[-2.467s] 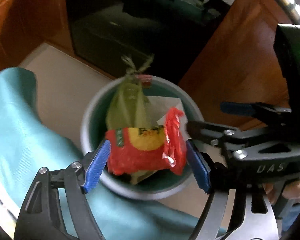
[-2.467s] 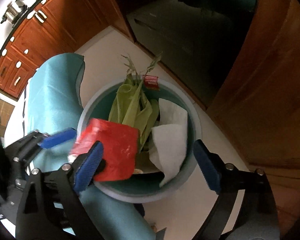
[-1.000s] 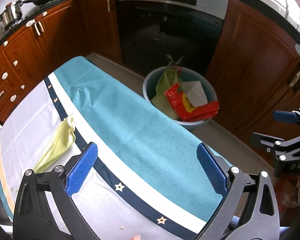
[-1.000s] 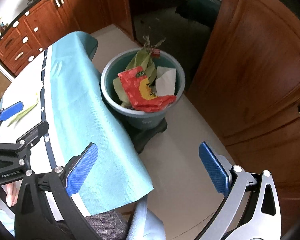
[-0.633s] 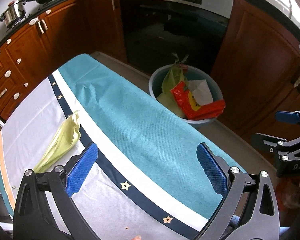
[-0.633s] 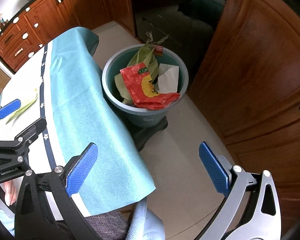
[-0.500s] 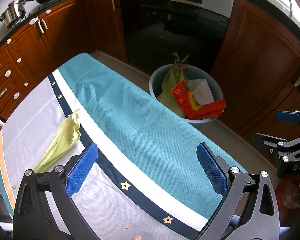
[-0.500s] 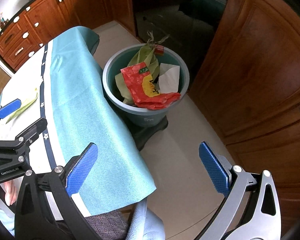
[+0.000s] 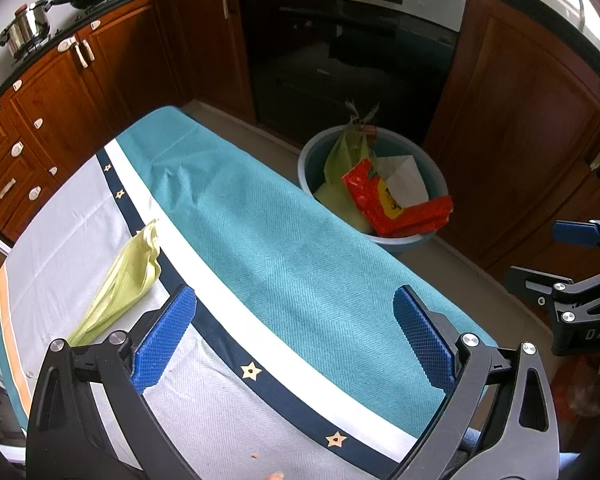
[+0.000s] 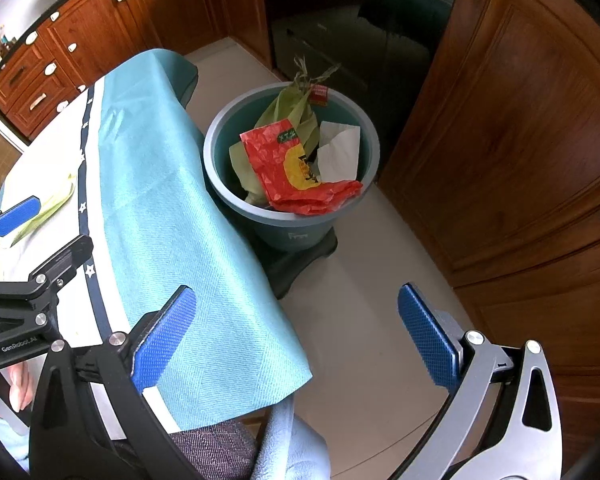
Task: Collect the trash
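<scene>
Closest in, the left gripper hung over the tablecloth with its blue pads spread wide and nothing between them, and the right gripper was just as wide and just as empty, out past the table's edge above the floor tiles. A little further out, at about ten o'clock from the left gripper, lay the one piece of trash left on the table: a pale green corn husk, flat on the white panel with its broad end touching the navy star border. It looked feather-light, limp and papery, likely to fold or slip if nipped at the thin tip, so the best hold seemed to be across the bunched middle, pads pressed down to the cloth without catching it. Further still, at one o'clock, the blue-grey trash bin stood on the floor beside the table, already stuffed with a red snack wrapper, white paper and more husks. Beyond it, the dark oven door and wooden cabinets.
</scene>
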### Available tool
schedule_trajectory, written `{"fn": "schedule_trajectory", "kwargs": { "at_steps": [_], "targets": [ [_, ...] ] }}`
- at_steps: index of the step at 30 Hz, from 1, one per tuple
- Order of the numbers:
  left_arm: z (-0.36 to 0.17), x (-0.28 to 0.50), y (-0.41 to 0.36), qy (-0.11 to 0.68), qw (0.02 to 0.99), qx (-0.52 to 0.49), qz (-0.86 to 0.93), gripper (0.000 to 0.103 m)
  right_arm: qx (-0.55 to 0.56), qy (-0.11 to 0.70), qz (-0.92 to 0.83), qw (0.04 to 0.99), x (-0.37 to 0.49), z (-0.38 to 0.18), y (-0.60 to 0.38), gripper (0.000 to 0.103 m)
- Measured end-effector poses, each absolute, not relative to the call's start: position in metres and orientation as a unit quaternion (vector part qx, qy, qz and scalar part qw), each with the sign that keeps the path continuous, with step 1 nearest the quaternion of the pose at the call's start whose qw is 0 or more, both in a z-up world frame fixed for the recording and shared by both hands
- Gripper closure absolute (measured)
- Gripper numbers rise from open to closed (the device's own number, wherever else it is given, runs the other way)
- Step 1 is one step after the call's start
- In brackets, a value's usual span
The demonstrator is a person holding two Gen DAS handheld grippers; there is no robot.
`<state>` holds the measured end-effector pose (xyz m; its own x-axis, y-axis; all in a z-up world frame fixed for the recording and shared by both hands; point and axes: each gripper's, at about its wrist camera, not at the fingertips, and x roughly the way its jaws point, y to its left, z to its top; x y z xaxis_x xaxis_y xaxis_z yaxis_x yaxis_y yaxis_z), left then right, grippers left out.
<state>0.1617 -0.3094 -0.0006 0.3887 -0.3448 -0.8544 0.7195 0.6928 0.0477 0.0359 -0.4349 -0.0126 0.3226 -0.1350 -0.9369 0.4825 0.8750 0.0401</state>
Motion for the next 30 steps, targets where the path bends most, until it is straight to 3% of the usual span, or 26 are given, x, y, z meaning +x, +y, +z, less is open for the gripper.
{"fn": "schedule_trajectory", "kwargs": {
  "at_steps": [30],
  "targets": [
    [-0.0027,0.1616,-0.3057,0.445,0.806,0.213,-0.327,0.004,0.150,0.558,-0.186,0.794,0.0417,-0.0163,-0.4265,0.006]
  ]
}}
